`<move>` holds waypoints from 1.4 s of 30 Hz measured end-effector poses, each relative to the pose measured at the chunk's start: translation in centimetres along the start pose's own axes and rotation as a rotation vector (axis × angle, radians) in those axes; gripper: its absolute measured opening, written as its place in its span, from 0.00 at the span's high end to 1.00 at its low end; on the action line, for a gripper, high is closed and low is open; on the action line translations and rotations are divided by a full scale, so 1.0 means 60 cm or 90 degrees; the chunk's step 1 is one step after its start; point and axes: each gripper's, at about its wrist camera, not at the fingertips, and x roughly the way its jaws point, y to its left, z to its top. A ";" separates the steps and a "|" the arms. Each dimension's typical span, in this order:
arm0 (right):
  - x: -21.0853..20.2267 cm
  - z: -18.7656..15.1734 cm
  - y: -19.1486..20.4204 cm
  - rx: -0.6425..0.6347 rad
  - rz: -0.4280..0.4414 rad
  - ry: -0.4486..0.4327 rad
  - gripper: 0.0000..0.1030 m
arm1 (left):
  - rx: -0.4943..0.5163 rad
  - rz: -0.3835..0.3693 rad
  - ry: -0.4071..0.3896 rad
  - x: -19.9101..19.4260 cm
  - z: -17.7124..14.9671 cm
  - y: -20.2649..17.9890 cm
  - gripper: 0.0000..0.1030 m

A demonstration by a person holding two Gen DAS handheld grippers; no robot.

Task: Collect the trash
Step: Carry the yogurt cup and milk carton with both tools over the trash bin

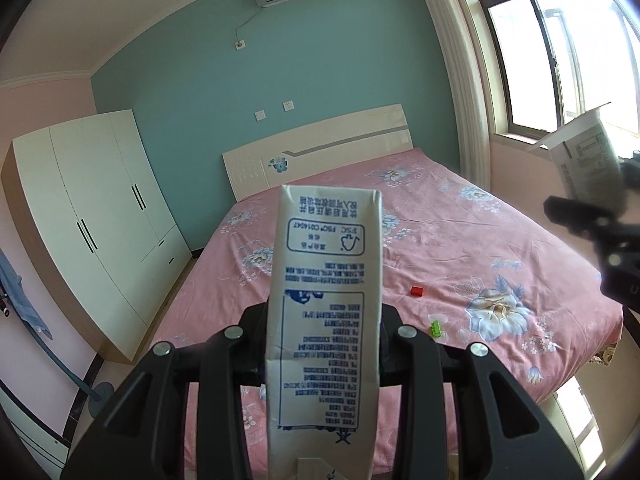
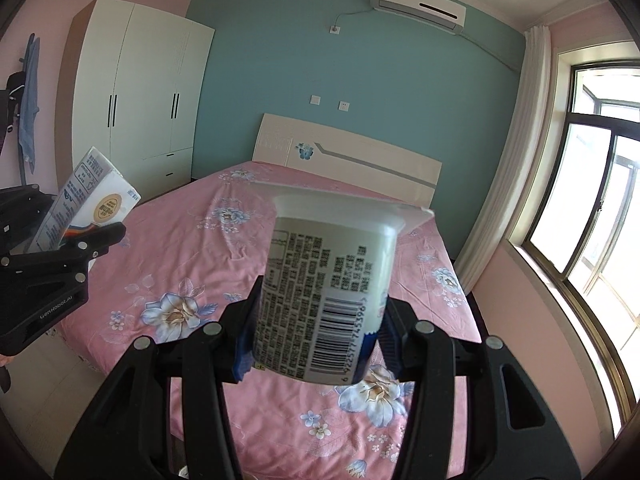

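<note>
a: what trash shows above the bed (image 1: pixel 480 216)?

b: two pieces, both held up off it. the milk carton (image 1: pixel 324 312) is a tall white box with blue print, its text upside down in the left wrist view, standing roughly upright over the bed's near end. one broad face carries a round gold mark.

a: and the other?

b: the yogurt cup (image 2: pixel 324 300), white with dense black print and a barcode. it is inverted, its wide flanged rim uppermost and its narrow base lowest, tilted a little, above the bed's middle.

a: anything lying on the bed itself?

b: a small red piece (image 1: pixel 417 291) and a small green piece (image 1: pixel 437 328) rest on the pink sheet, near each other but apart.
</note>
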 end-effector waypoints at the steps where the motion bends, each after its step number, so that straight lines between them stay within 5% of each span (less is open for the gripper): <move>1: -0.013 -0.002 0.001 -0.002 -0.001 -0.005 0.51 | 0.004 0.001 -0.003 -0.009 -0.003 -0.001 0.63; 14: -0.039 -0.065 0.001 -0.010 0.021 0.010 0.50 | 0.030 -0.033 0.030 -0.019 -0.067 -0.035 0.63; 27: 0.064 -0.176 0.007 0.000 0.057 0.100 0.50 | 0.052 -0.087 0.142 0.097 -0.191 -0.087 0.63; 42: 0.197 -0.370 0.032 0.033 0.094 0.228 0.50 | 0.050 -0.145 0.265 0.207 -0.348 -0.135 0.63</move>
